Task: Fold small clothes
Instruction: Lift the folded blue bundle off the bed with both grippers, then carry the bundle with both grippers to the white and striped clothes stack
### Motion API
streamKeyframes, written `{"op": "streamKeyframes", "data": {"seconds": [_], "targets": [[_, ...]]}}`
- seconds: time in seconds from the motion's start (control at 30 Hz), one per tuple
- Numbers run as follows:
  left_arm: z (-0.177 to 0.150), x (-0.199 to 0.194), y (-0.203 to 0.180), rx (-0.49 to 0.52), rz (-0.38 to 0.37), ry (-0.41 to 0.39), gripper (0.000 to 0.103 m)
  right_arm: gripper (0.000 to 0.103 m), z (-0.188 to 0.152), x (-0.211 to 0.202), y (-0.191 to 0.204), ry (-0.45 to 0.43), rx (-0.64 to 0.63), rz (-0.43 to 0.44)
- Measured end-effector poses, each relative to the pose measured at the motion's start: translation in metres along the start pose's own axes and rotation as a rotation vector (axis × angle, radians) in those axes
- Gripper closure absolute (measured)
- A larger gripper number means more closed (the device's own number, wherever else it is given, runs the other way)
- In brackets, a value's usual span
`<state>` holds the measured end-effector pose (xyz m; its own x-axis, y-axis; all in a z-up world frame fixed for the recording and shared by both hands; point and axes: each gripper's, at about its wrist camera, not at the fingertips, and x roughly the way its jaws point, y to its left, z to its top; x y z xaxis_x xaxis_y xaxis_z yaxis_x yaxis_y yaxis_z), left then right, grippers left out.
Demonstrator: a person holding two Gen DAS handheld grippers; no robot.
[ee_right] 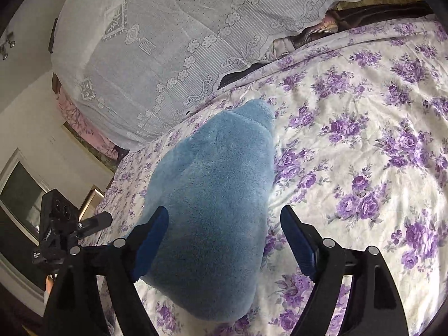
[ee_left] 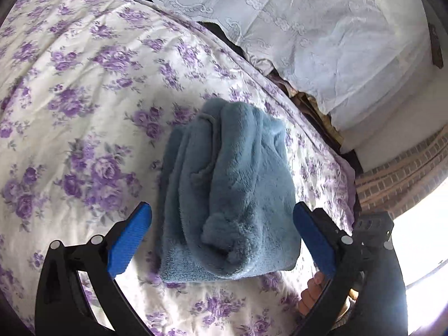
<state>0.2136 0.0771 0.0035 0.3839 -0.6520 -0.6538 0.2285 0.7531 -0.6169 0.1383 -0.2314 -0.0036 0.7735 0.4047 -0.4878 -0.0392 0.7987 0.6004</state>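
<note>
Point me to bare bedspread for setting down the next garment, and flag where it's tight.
Free: the floral bedspread right of the blue fleece bundle in the right wrist view, a wide bare stretch. Tight: behind the bundle, where the lace-covered pile and dark clothes border the spread, and beside it, where the bed edge runs close.

Folded blue fleece (ee_left: pixel 232 184) on floral bed (ee_left: pixel 84 84)

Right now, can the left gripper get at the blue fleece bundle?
Probably yes. The left gripper is open, its blue pads either side of the folded blue fleece bundle on the floral bedspread. Nothing lies between them; the right gripper is open too, straddling it without pinching.
</note>
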Motion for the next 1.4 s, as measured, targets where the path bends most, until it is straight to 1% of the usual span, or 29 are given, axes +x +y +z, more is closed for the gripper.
{"op": "streamKeyframes", "data": {"seconds": [0.07, 0.13, 0.2, 0.27, 0.4, 0.53, 0.63, 0.67, 0.7, 0.73, 0.8, 0.83, 0.93, 1.03, 1.13, 1.27, 1.4], "targets": [[-0.003, 0.017, -0.001, 0.015, 0.040, 0.039, 0.005, 0.019, 0.000, 0.000, -0.001, 0.006, 0.013, 0.008], [-0.006, 0.034, 0.005, -0.005, 0.066, 0.088, 0.004, 0.018, -0.001, 0.001, -0.002, 0.013, 0.024, 0.016], [-0.006, 0.043, 0.012, -0.039, 0.037, 0.119, 0.004, 0.017, -0.002, 0.002, -0.003, 0.024, 0.035, 0.026], [-0.005, 0.044, 0.013, -0.048, 0.014, 0.121, 0.004, 0.015, -0.003, 0.007, -0.005, 0.041, 0.052, 0.036], [-0.004, 0.053, 0.012, -0.039, -0.029, 0.130, 0.004, 0.015, -0.007, 0.022, -0.012, 0.095, 0.106, 0.061], [0.000, 0.064, 0.013, -0.035, -0.097, 0.153, 0.004, 0.015, -0.009, 0.040, -0.020, 0.133, 0.197, 0.106], [0.001, 0.071, 0.011, -0.033, -0.093, 0.154, 0.004, 0.015, -0.010, 0.052, -0.020, 0.130, 0.207, 0.106], [0.000, 0.070, 0.009, -0.026, -0.086, 0.150, 0.004, 0.015, -0.011, 0.055, -0.017, 0.128, 0.191, 0.100], [-0.001, 0.071, 0.008, -0.024, -0.079, 0.143, 0.005, 0.019, -0.012, 0.056, -0.014, 0.120, 0.172, 0.090], [-0.001, 0.070, 0.006, -0.021, -0.075, 0.137, 0.012, 0.026, -0.013, 0.057, -0.012, 0.115, 0.154, 0.081], [-0.001, 0.069, 0.002, -0.017, -0.084, 0.130, 0.024, 0.034, -0.014, 0.055, -0.009, 0.101, 0.122, 0.067], [-0.002, 0.067, -0.001, -0.010, -0.080, 0.118, 0.028, 0.037, -0.014, 0.053, -0.007, 0.094, 0.104, 0.064], [-0.005, 0.060, -0.015, 0.059, -0.047, 0.078, 0.036, 0.040, -0.014, 0.048, 0.003, 0.069, 0.045, 0.042], [-0.008, 0.053, -0.031, 0.122, -0.019, 0.031, 0.039, 0.041, -0.012, 0.043, 0.008, 0.046, 0.020, 0.047], [-0.013, 0.043, -0.041, 0.160, 0.000, -0.004, 0.040, 0.041, -0.011, 0.035, 0.015, 0.029, -0.007, 0.060], [-0.026, 0.015, -0.044, 0.159, 0.022, -0.056, 0.040, 0.041, -0.015, 0.021, 0.035, 0.015, -0.062, 0.082], [-0.051, -0.026, -0.043, 0.148, 0.066, -0.118, 0.039, 0.041, -0.026, 0.012, 0.066, 0.035, -0.117, 0.129]]}}
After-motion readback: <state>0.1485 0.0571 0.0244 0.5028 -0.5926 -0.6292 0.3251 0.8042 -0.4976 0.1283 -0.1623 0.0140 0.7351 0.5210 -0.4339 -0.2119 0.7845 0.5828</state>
